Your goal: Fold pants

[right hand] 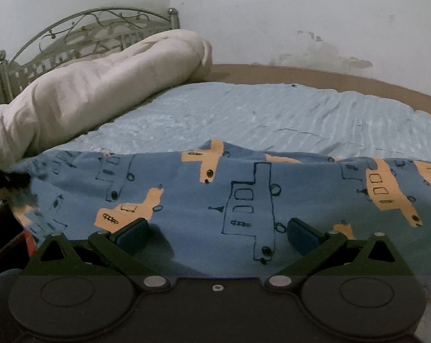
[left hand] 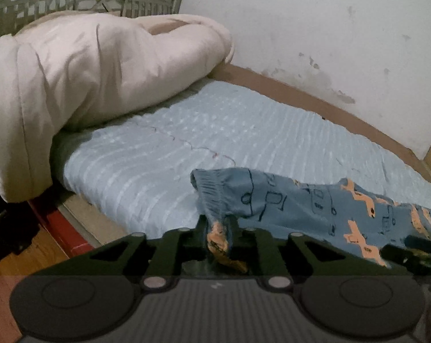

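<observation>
Left gripper [left hand: 217, 228]: fingers nearly closed, pinching the waistband corner of the pants [left hand: 315, 200], which run long-axis rightward across the bed [left hand: 158, 148]. Right gripper [right hand: 217, 231]: fingers spread wide, empty, hovering just above the pants' mid-length, nearer the free end.

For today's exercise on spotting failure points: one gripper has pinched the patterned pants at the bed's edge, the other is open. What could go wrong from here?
1. The left gripper pinches only a narrow bunch of the pants near the waistband; a pull may slip it free.
2. The right gripper is open over the cloth, so lifting now would drag the pants lopsided.
3. The pants lie at the near edge of the bedsheet and could slide off.
</observation>
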### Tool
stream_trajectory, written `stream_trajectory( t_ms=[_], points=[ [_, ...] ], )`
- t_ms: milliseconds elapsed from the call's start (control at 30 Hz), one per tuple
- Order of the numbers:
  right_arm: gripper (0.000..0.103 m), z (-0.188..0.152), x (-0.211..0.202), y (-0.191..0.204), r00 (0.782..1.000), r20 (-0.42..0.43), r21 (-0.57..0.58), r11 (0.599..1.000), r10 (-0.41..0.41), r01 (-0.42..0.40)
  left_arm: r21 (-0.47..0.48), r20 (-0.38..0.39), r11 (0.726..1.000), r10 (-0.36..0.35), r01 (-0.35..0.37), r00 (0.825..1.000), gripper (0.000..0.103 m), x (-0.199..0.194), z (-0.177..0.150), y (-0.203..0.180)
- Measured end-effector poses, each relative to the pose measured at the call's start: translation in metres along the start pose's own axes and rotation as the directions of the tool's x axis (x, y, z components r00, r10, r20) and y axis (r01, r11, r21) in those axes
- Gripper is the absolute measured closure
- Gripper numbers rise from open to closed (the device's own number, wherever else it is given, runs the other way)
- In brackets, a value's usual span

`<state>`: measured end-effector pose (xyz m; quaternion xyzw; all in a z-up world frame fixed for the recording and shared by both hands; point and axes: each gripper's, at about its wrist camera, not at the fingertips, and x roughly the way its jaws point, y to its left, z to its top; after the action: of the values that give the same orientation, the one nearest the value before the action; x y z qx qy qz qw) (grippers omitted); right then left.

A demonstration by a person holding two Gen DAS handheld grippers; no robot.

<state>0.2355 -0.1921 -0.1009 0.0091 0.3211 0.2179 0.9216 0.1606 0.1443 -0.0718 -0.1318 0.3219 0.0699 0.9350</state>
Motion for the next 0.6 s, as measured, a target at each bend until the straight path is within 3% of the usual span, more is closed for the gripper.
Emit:
stream_trajectory(
  t_ms=[67,133,300,433,533,600],
  points=[
    [0.001,0.003,-0.002,-0.002,1.000,0.003,-0.006,1.000,0.013,-0.013,0.009,-0.002,1.000,0.010,-0.010,1.000,0.069,-0.003,-0.002,-0.001],
    [0.001,0.007,-0.004,-0.006,1.000,0.008,-0.021,1.000,0.017,-0.016,0.020,-0.005,1.000,0.013,-0.013,1.000,0.040,-0.005,-0.002,-0.001],
    [0.001,0.037,0.000,-0.019,0.999,0.033,-0.081,0.997,0.020,-0.017,0.034,0.069,0.997,0.059,-0.062,0.996,0.008,-0.018,0.004,-0.009],
    [0.006,0.075,0.024,-0.034,0.996,0.023,-0.062,0.994,0.091,-0.090,0.102,0.138,0.990,0.079,-0.093,0.987,0.002,-0.019,0.012,-0.032],
    [0.030,0.098,0.061,-0.042,0.987,-0.063,-0.036,0.988,0.147,-0.149,0.152,0.150,0.986,0.046,-0.069,0.988,0.002,-0.015,0.016,-0.052],
    [0.039,0.106,0.083,-0.043,0.981,-0.121,-0.044,0.986,0.152,-0.158,0.178,0.154,0.983,0.005,-0.033,0.988,0.002,-0.013,0.016,-0.066]
  ],
)
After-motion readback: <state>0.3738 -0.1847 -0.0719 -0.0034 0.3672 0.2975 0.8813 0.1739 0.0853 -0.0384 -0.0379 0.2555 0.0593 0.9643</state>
